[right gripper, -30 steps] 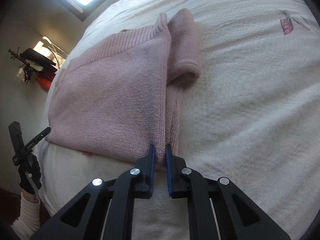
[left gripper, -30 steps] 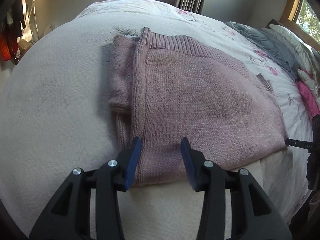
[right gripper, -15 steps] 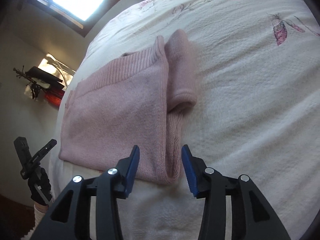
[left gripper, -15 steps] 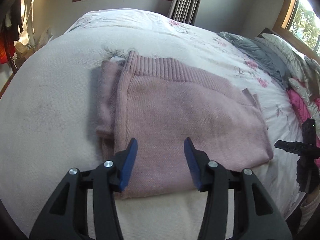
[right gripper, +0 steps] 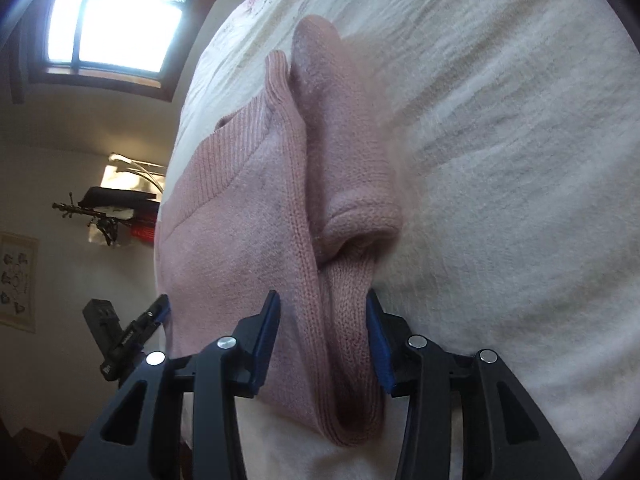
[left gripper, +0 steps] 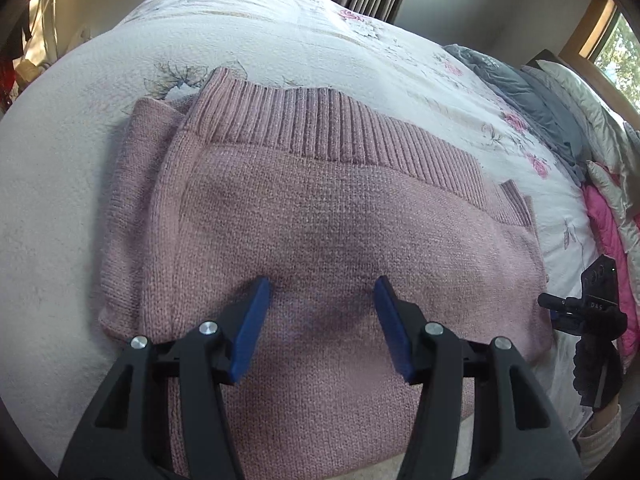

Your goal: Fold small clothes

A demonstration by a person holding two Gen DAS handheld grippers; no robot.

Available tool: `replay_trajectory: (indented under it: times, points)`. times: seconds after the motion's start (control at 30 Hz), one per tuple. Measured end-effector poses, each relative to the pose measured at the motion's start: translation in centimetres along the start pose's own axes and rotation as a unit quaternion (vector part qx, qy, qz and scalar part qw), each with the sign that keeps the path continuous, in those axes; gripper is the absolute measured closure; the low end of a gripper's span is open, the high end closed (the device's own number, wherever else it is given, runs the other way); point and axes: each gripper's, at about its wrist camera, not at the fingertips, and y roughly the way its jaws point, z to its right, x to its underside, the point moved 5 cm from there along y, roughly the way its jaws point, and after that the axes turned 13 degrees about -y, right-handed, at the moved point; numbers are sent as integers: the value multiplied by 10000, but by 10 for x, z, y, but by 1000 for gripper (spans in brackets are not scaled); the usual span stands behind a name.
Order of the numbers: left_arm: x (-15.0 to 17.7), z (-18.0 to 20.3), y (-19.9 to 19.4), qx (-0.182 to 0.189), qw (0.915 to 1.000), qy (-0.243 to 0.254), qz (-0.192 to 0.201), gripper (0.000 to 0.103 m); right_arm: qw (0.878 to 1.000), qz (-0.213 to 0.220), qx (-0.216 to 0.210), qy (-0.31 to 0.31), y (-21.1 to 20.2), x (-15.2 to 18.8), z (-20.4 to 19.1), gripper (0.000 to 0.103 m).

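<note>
Both tongs released: left tongs [left gripper: 320, 304] over sweater [left gripper: 320, 208], right tongs [right gripper: 322, 312] straddling its near edge; clenching too shallowly could spill folded layers

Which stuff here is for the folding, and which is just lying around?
For the folding:
pink sweater
left gripper, open
right gripper, open
bed cover underneath

Just lying around:
grey clothes
bright pink garment
window
</note>
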Motion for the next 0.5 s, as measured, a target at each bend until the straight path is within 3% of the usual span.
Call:
replay_trajectory:
  times: [0.1, 0.2, 0.3, 0.5]
  points:
    - [3, -1, 1, 0, 10000, 65, 13, 49, 9996, 78, -237, 116, 6, -9, 3, 65]
    - [4, -1, 2, -10, 9999, 117, -5, 49, 9999, 80, 11, -64, 15, -12, -5, 78]
    - [4, -2, 3, 13, 9999, 125, -28, 49, 9998, 130, 133, -62, 10, -7, -6, 83]
    - [6, -2, 4, -7, 9998, 193, 3, 49, 9997, 158, 179, 18, 11, -1, -3, 85]
